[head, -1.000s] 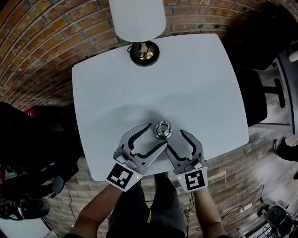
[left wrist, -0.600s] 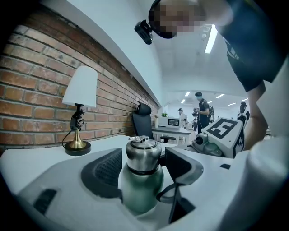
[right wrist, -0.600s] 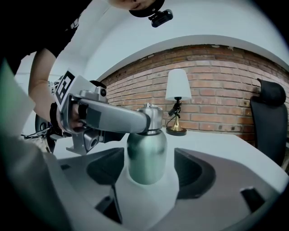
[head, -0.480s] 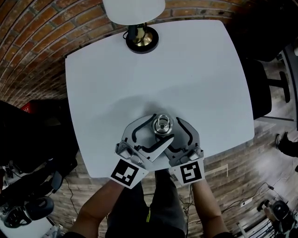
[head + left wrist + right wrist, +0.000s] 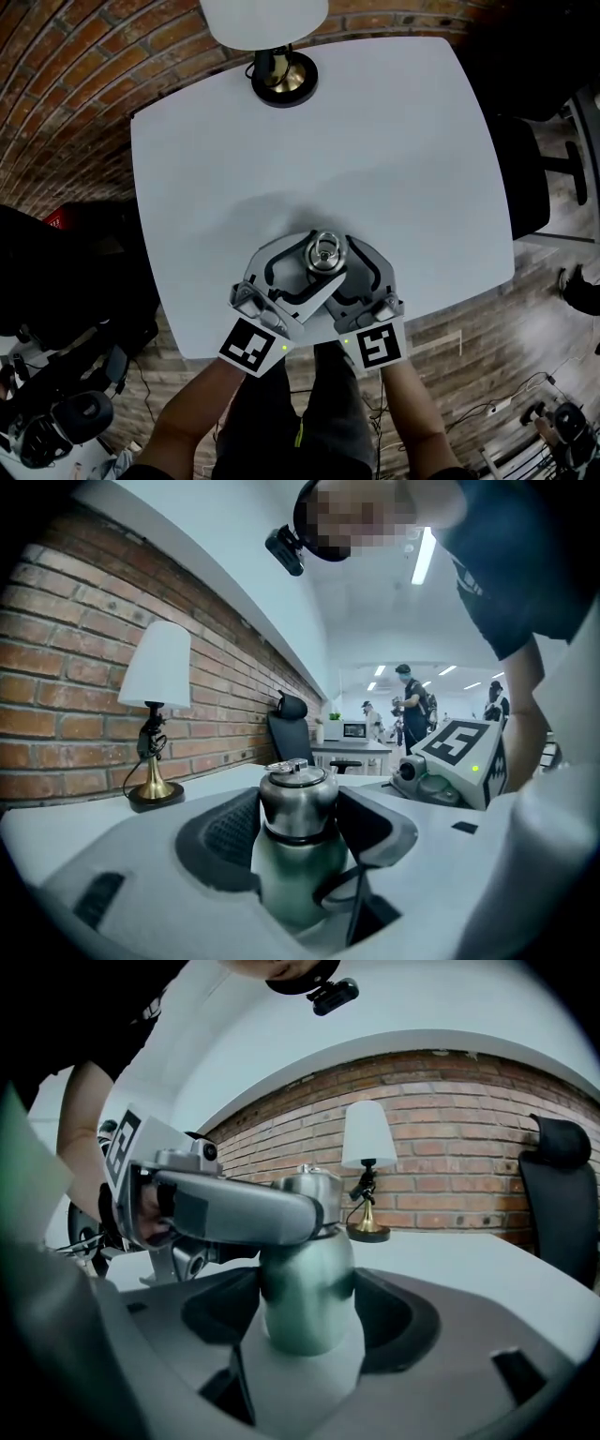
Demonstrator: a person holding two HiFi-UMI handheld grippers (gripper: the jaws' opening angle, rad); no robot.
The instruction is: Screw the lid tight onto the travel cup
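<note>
The travel cup (image 5: 305,1288) is standing upright on the white table (image 5: 394,141), well apart from the brass-footed lamp (image 5: 283,82), at the table edge facing the lamp. Its steel lid (image 5: 298,797), topped by a small ring, is sitting on the cup's mouth. The left gripper (image 5: 300,817) is reaching in on the side away from the lamp. Its jaws have just been closing, and the lid is sitting between them with the pads seemingly pressing on both its sides. The right gripper (image 5: 307,1312) is coming in lower, likewise from the side away from the lamp. Its jaws have just been opening and are standing wide around the greenish cup body without squeezing it. The work seems to be at the gripping stage, with each tool taking its own part before any turning is done. Next, the right jaws probably need to close firmly on the body to keep it from spinning. The left gripper would then turn the lid about the cup's upright axis until it is seating tight.
</note>
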